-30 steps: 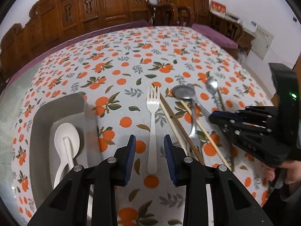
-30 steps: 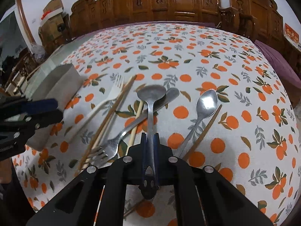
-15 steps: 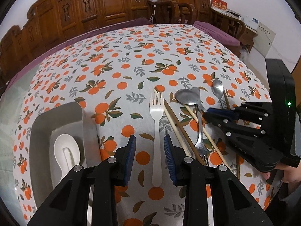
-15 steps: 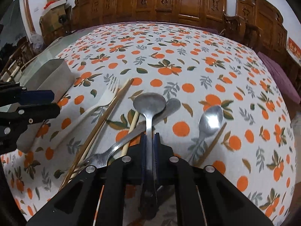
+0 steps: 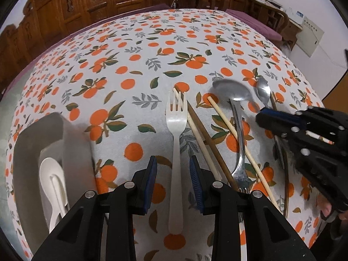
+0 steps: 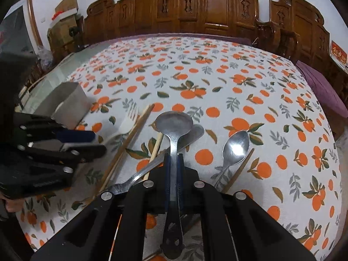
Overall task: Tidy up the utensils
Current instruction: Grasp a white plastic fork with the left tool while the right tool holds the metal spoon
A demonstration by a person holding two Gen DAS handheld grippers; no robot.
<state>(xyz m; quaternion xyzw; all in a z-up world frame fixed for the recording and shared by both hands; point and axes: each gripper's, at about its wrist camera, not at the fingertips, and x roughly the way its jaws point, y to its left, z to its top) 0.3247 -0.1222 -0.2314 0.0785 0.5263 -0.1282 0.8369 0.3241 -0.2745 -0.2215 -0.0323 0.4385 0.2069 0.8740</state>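
Note:
My left gripper (image 5: 173, 174) is open, its blue pads on either side of the handle of a white plastic fork (image 5: 176, 130) that lies on the tablecloth. My right gripper (image 6: 173, 163) is shut on the handle of a large steel spoon (image 6: 174, 122) and holds it above the table. It shows in the left wrist view (image 5: 269, 119) at the right. A steel fork (image 5: 238, 134), wooden chopsticks (image 5: 201, 134) and a smaller steel spoon (image 6: 235, 148) lie in a loose pile. A grey organizer tray (image 5: 24, 143) at the left holds a white plastic spoon (image 5: 53, 178).
The table has an orange-print cloth (image 5: 152, 54). Carved wooden chairs (image 6: 206, 6) line its far side. A purple bench (image 6: 322, 87) stands at the right. The tray also shows at the left in the right wrist view (image 6: 69, 100).
My right gripper has lifted the large steel spoon off the pile and drawn back. My left gripper has moved forward so that the white fork's handle lies between its open pads.

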